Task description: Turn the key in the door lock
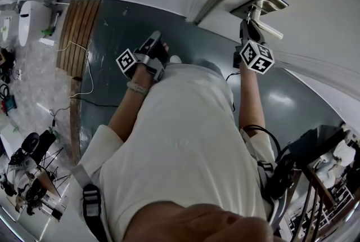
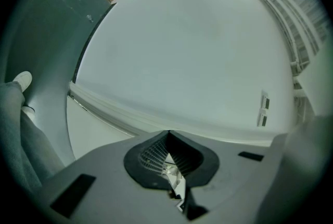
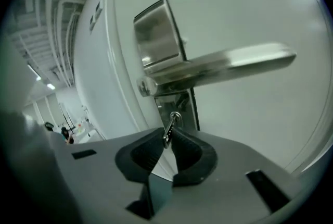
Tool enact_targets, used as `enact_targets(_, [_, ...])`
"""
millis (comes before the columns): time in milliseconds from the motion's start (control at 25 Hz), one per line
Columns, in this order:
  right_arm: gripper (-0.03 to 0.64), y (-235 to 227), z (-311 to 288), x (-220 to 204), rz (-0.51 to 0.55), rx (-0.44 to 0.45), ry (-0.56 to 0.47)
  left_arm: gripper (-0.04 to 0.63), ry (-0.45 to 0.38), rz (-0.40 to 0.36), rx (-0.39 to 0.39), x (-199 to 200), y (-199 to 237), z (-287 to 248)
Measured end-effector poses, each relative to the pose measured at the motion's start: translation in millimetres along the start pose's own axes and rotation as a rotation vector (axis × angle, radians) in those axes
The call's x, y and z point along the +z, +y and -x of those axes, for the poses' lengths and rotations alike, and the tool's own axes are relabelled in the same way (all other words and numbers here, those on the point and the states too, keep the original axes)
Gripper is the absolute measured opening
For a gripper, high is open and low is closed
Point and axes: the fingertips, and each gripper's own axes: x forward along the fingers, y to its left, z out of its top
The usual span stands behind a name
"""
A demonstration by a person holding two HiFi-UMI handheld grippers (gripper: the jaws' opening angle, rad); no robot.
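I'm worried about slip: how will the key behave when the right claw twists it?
The key looks like thin metal, so probably stiff and light. Only its narrow bow sits pinched at the tips of the right claw, so it may slip. Seated in the lock below the lever handle, it should pivot, not wander.

A dark grey-green floor (image 1: 112, 38) runs across the middle. On its far left lies a slatted wooden panel (image 1: 79, 27), with a thin white cable (image 1: 91, 79) trailing just beside it. Black tripods and gear (image 1: 36, 176) crowd the near left; a dark stair railing (image 1: 315, 201) stands near right
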Motion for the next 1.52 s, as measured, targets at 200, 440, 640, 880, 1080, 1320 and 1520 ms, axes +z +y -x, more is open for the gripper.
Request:
enact_targets(200, [0.054,-1,1,0,-0.35,0.117,-0.052,0.006,-0.001,-0.003,0.002,-2,0,1])
enact_targets(440, [0.048,1,2,1,-0.6,0.205,-0.099,0.006,-0.008,-0.007,0.005,-1,-2,5])
enact_targets(640, [0.042,0,5,-3,-0.918,0.287,-0.131,0.006,-0.02,-0.007,0.001,2,-4,10])
enact_targets(880, [0.043,-2,7,-6,-1.098,0.378,-0.152,0.006,-0.028,-0.008,0.0,5,-6,15])
enact_targets(1080, [0.044,-4,6,-7,-1.181,0.414,-0.168,0.006,-0.027,-0.003,0.003,7,-5,15])
enact_targets(1320, [0.044,-3,6,-3,-1.138,0.405,-0.166,0.006,-0.029,0.003,0.011,9,-4,15])
enact_targets(1520, [0.044,-6,8,0,-1.044,0.373,-0.154,0.006,-0.027,0.005,0.01,8,-4,11])
